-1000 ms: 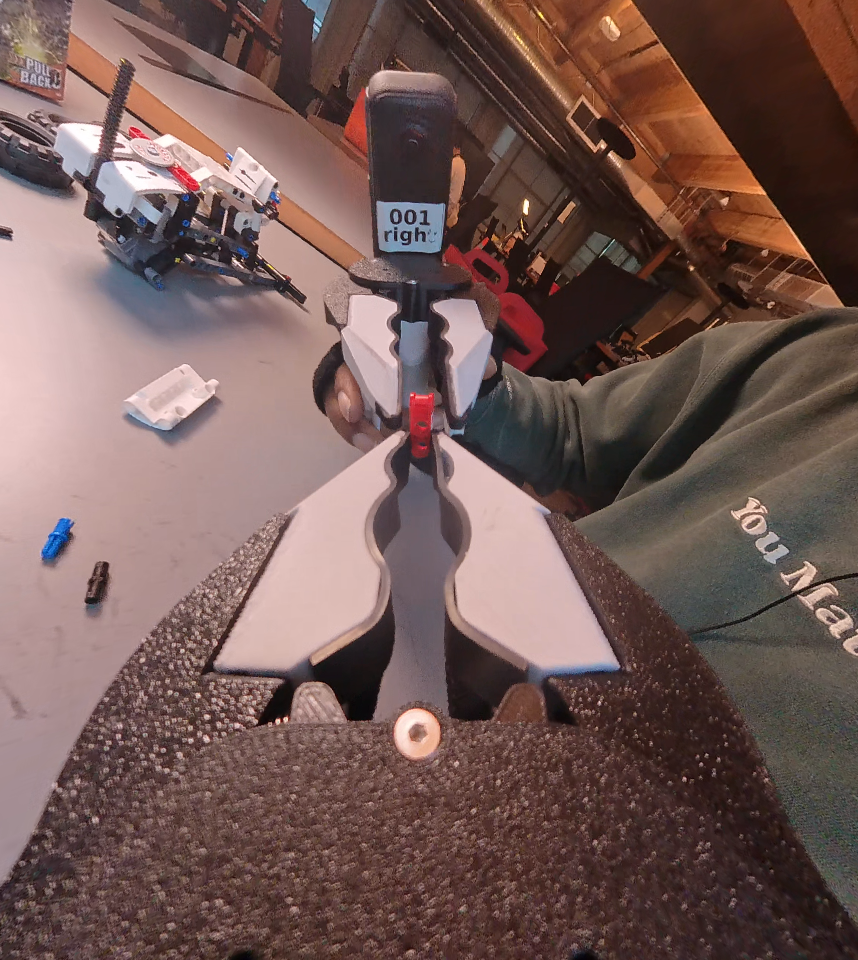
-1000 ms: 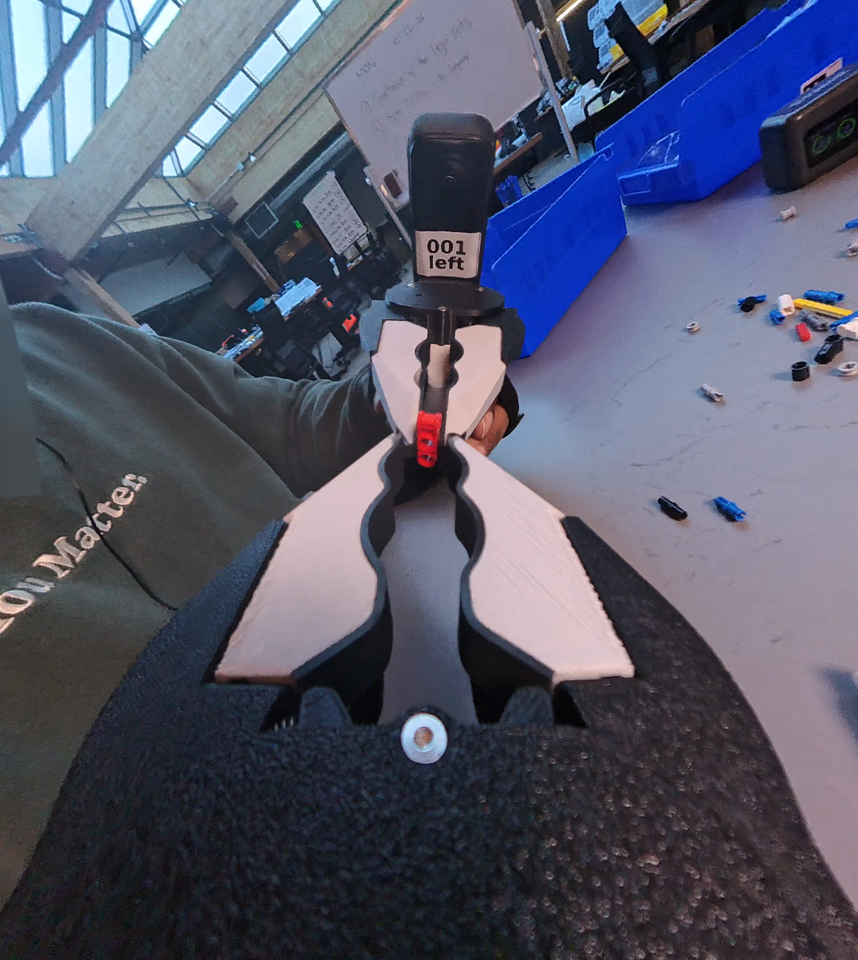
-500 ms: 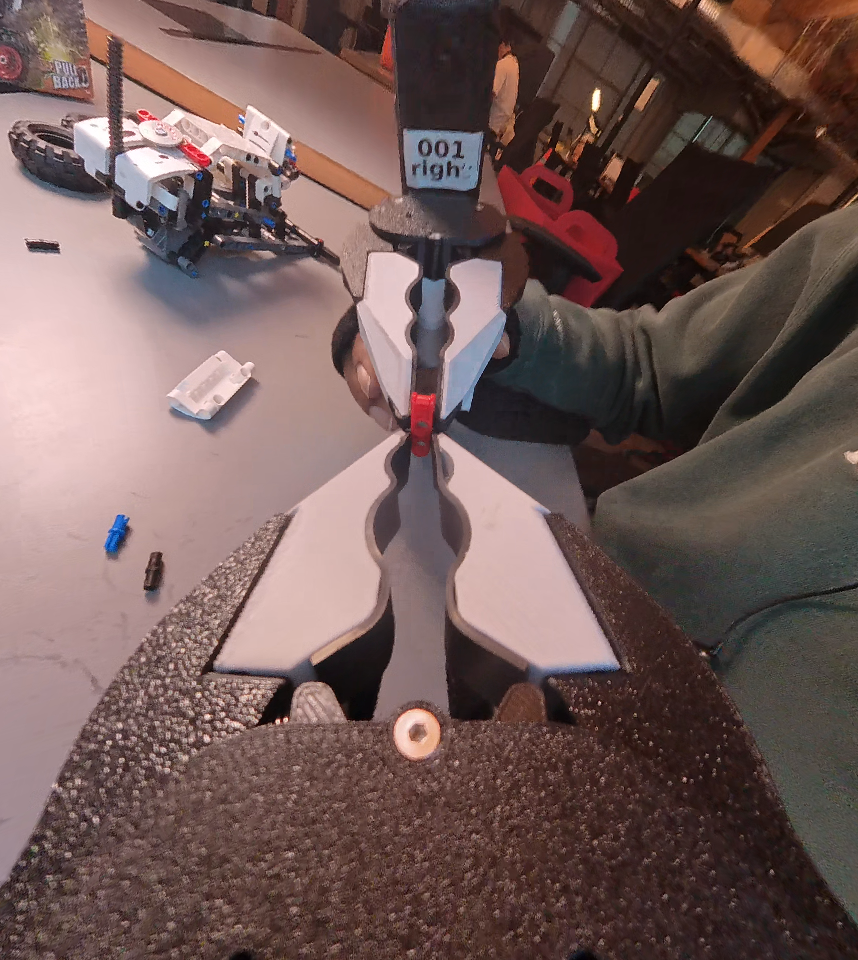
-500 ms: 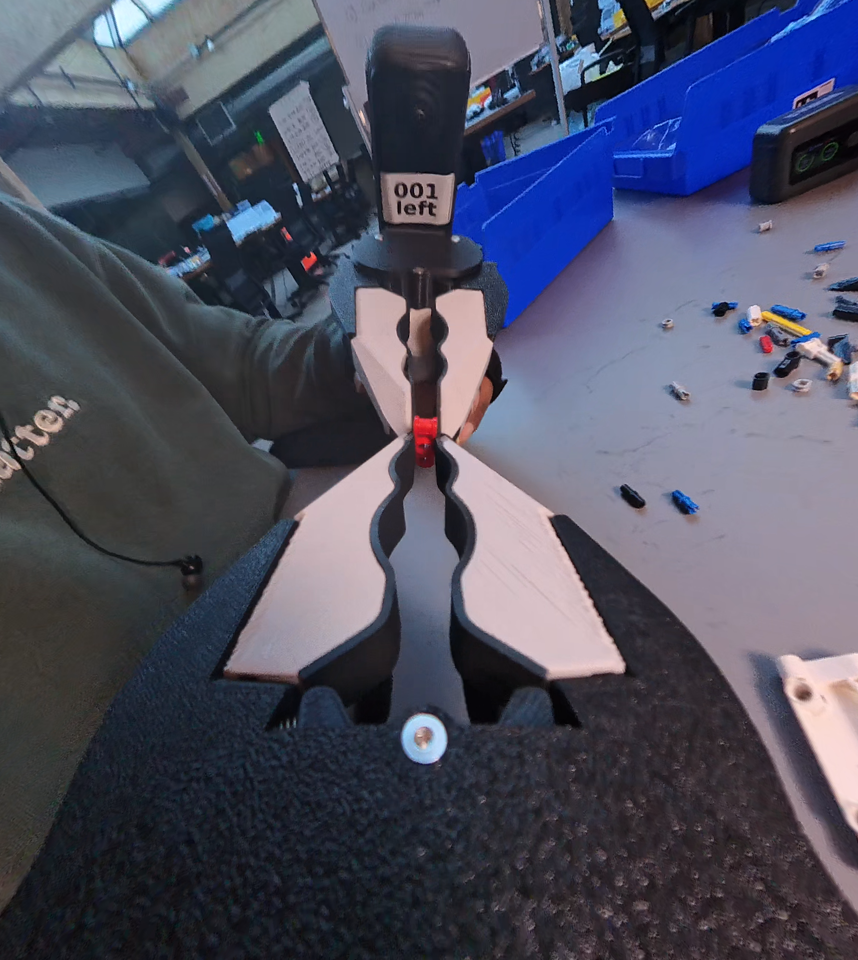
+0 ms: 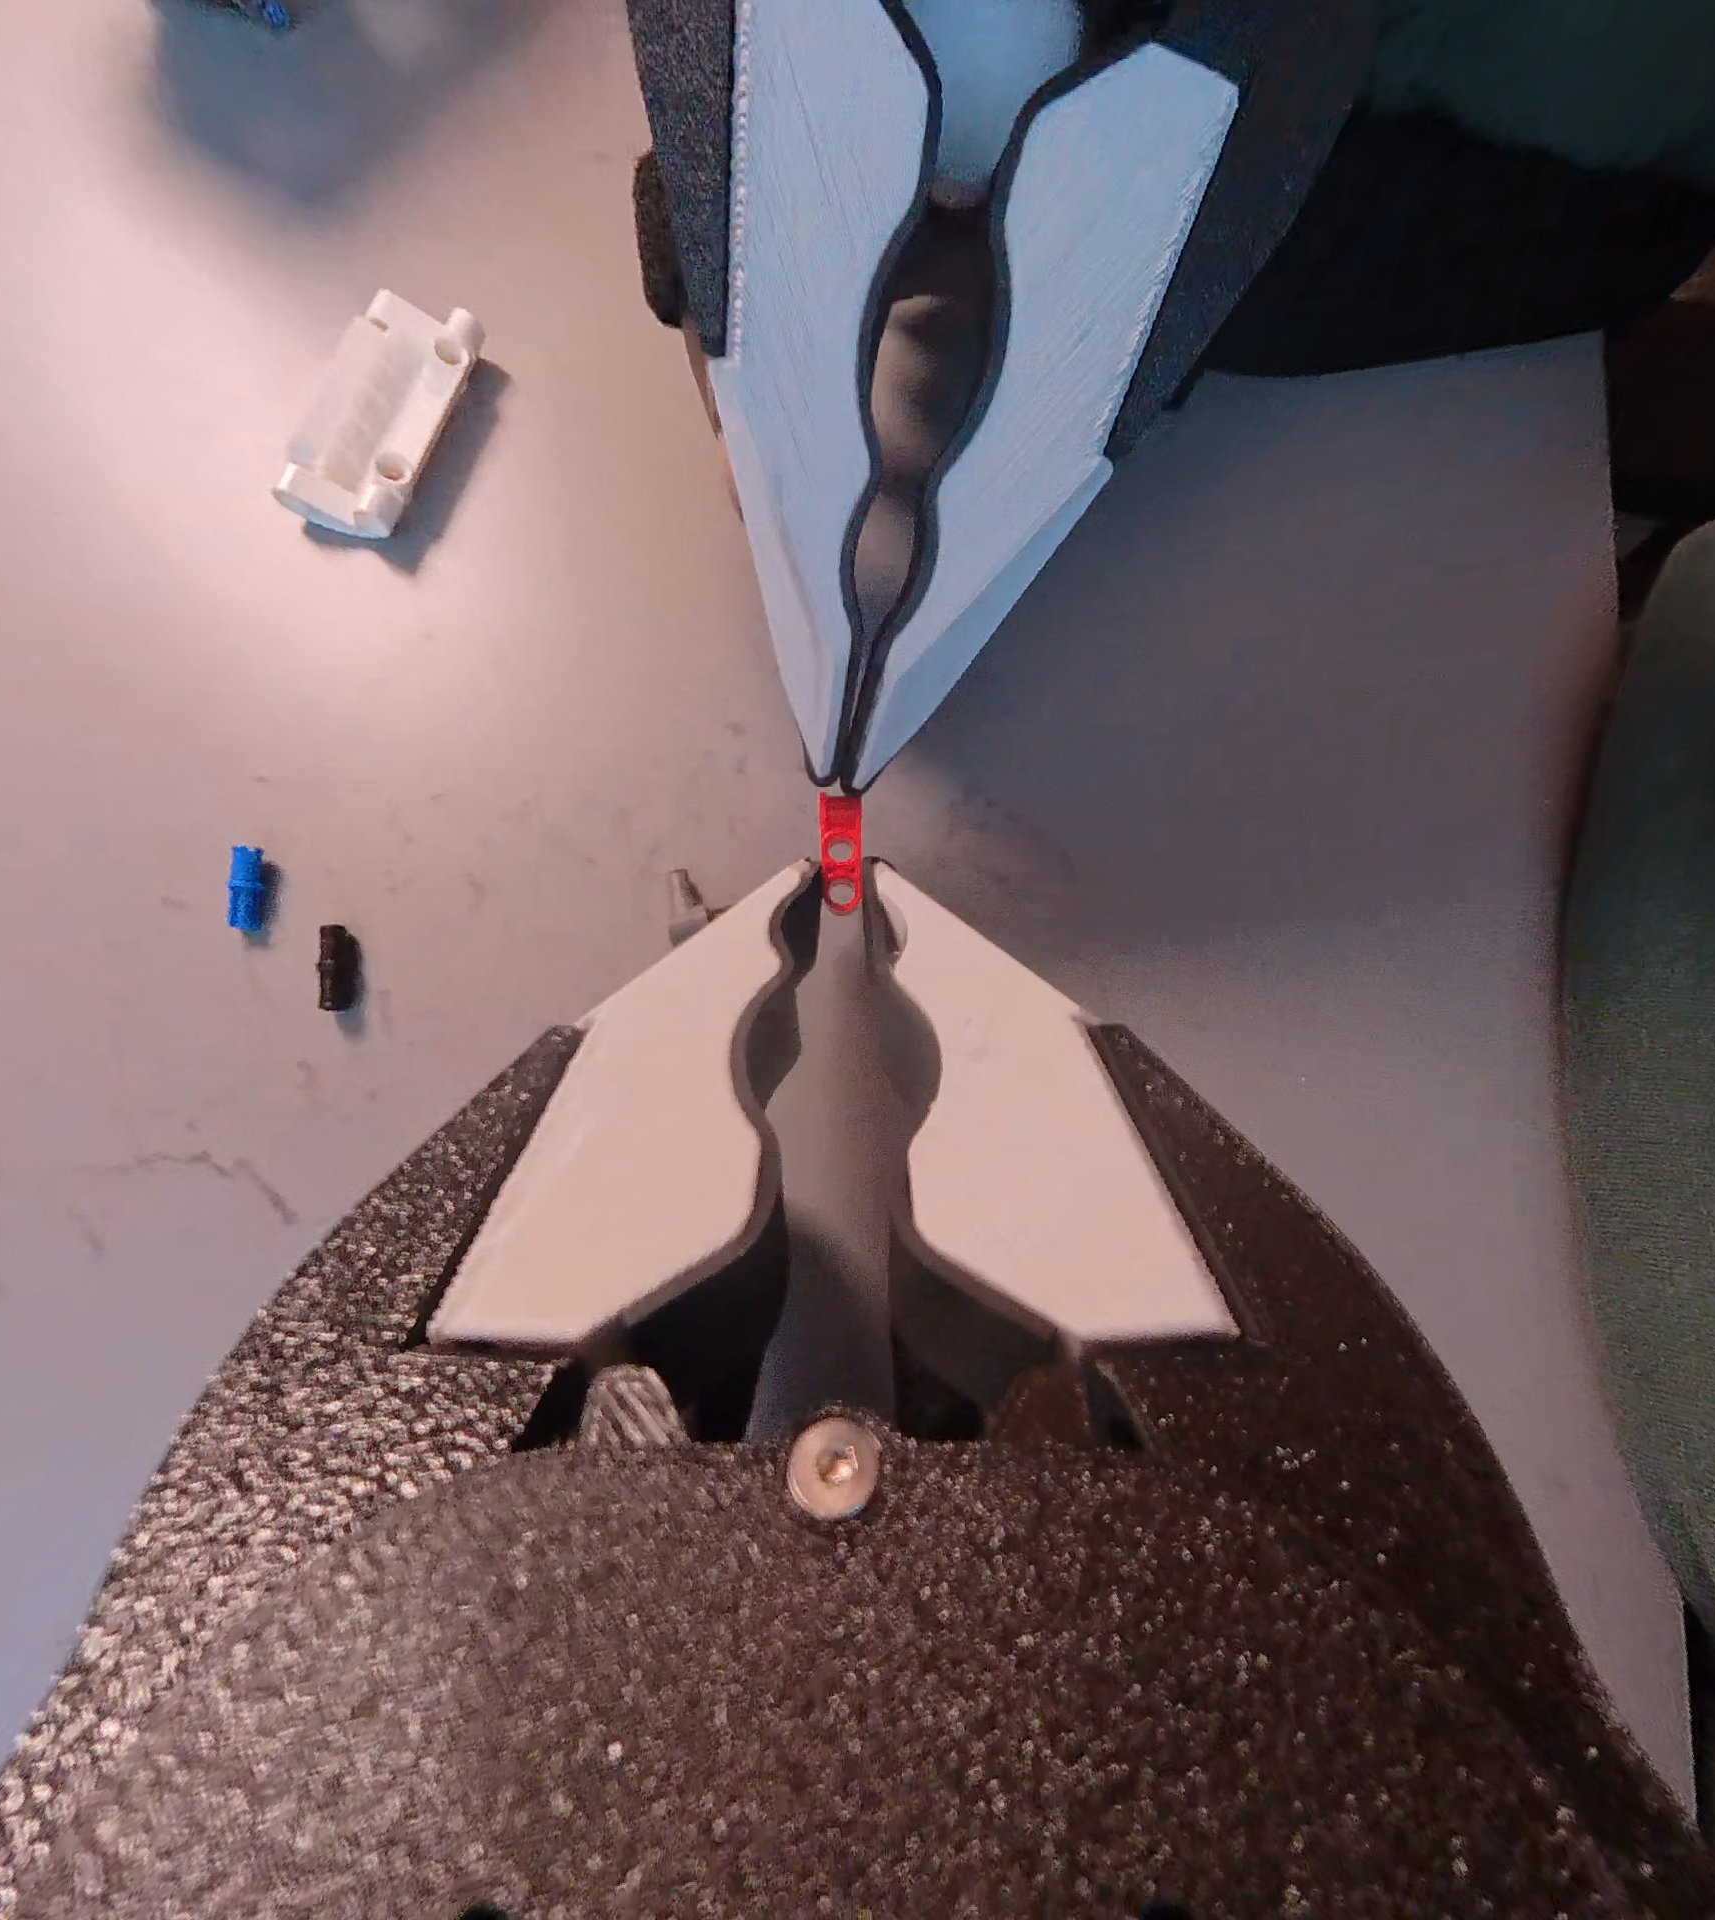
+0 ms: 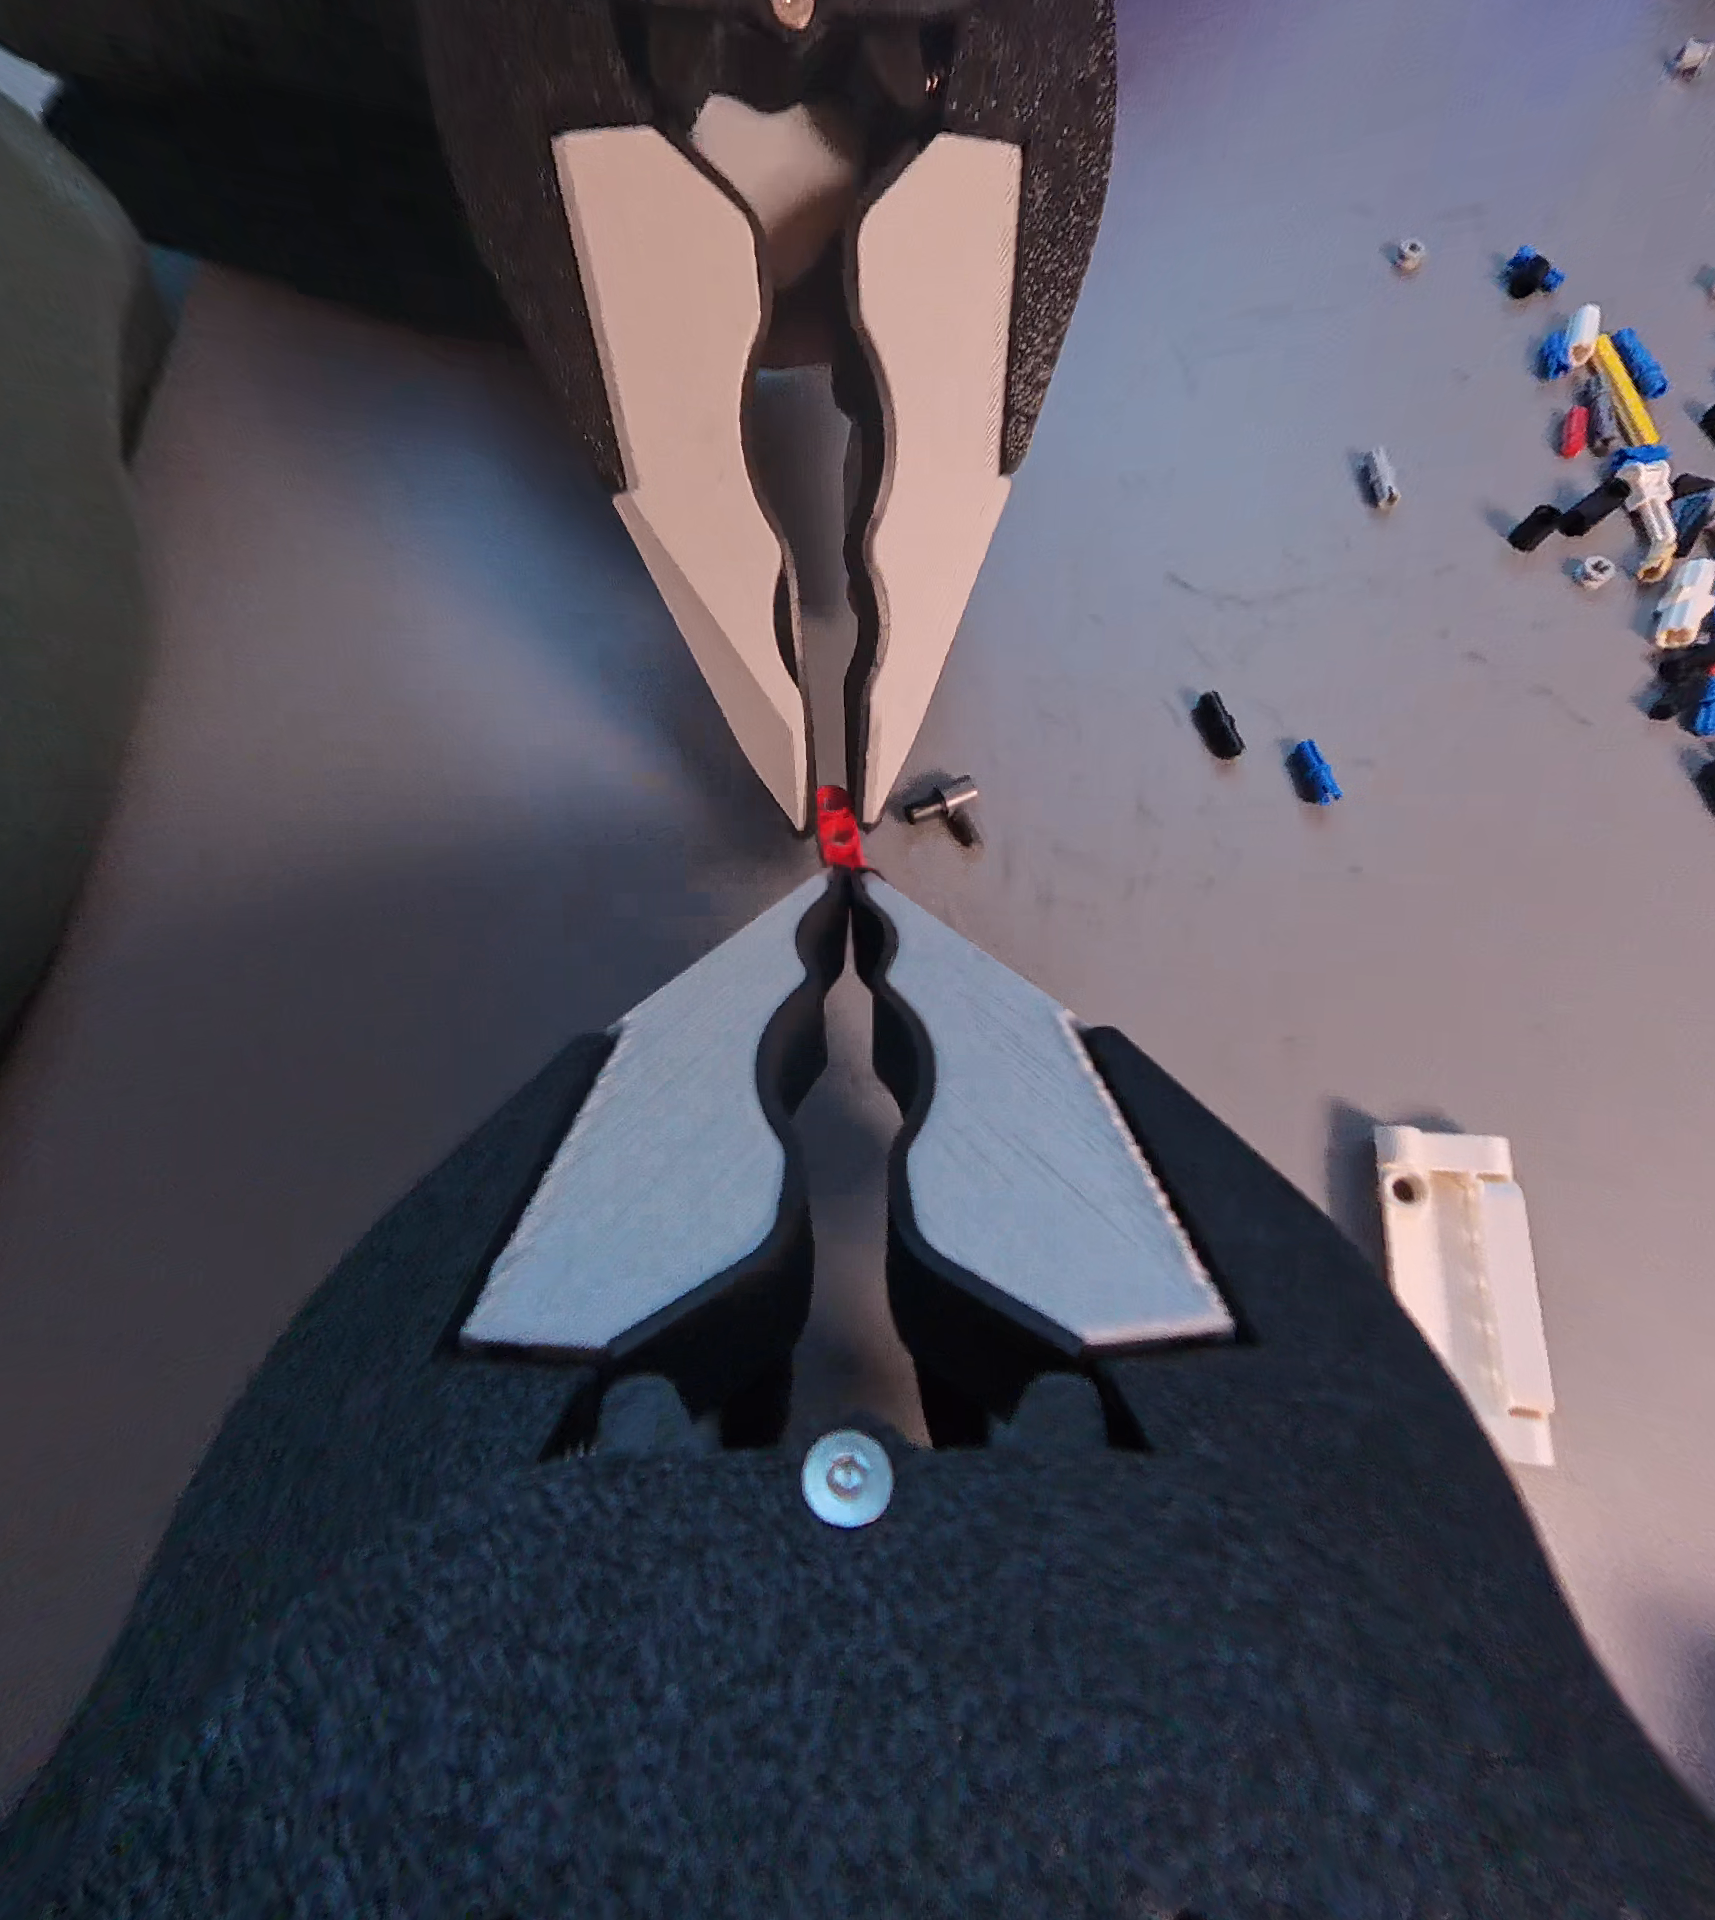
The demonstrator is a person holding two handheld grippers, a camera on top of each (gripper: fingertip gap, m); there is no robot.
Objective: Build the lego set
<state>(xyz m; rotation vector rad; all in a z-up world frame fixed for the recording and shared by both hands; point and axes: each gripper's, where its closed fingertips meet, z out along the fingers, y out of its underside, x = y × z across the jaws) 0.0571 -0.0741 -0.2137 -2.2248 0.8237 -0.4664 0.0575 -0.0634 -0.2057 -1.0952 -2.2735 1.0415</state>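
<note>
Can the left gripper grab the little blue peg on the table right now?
Probably not yet: the left gripper has its jaws around the red piece. Nothing blocks the blue peg.

Red piece's (image 5: pixel 840 854) ends inside both jaws.

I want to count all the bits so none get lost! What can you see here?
red beam: one, red, between both claws
white panel: one, white, on table
blue pin: one, blue, beside black pin
black pin: one, black, on table
dark pin: one, dark, near claw tips
loose pieces: many, mixed colours, scattered on table
table: one, grey, underneath
sweatshirt: one, green, at edge
left claw: grips beam
right claw: shut, at beam's end
</note>
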